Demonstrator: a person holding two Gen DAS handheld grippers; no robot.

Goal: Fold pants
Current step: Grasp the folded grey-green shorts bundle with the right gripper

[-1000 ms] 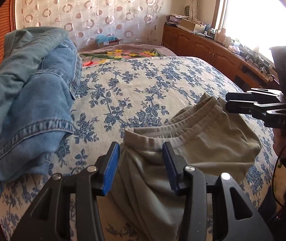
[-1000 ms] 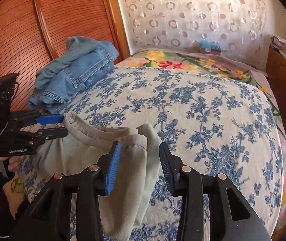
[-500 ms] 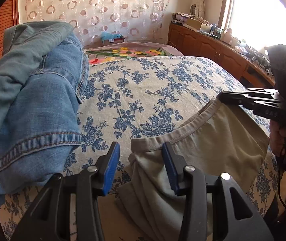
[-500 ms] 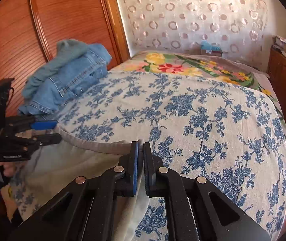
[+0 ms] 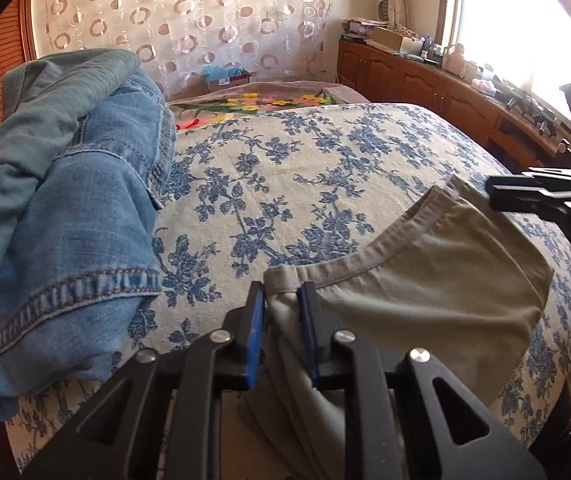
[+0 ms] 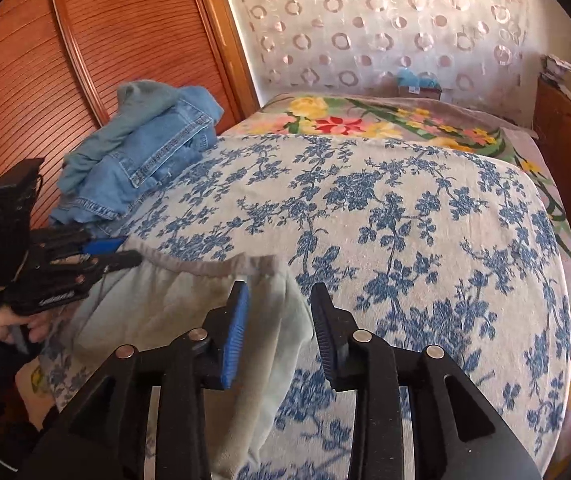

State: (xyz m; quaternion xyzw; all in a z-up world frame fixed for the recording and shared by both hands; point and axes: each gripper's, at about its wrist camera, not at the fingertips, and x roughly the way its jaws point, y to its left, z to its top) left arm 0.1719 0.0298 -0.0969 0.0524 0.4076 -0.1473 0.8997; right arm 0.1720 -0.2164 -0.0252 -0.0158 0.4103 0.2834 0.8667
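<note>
Pants [image 5: 425,292]: khaki, laid at near edge of floral bedspread [image 5: 305,184], waistband stretched between claws.
Left claw [image 5: 281,300]: narrow, closing on waistband corner.
Right claw [image 6: 279,300]: opening, other waistband end between pads, not pressed.
Denim pile [image 5: 65,220]: heaped beside pants.
</note>
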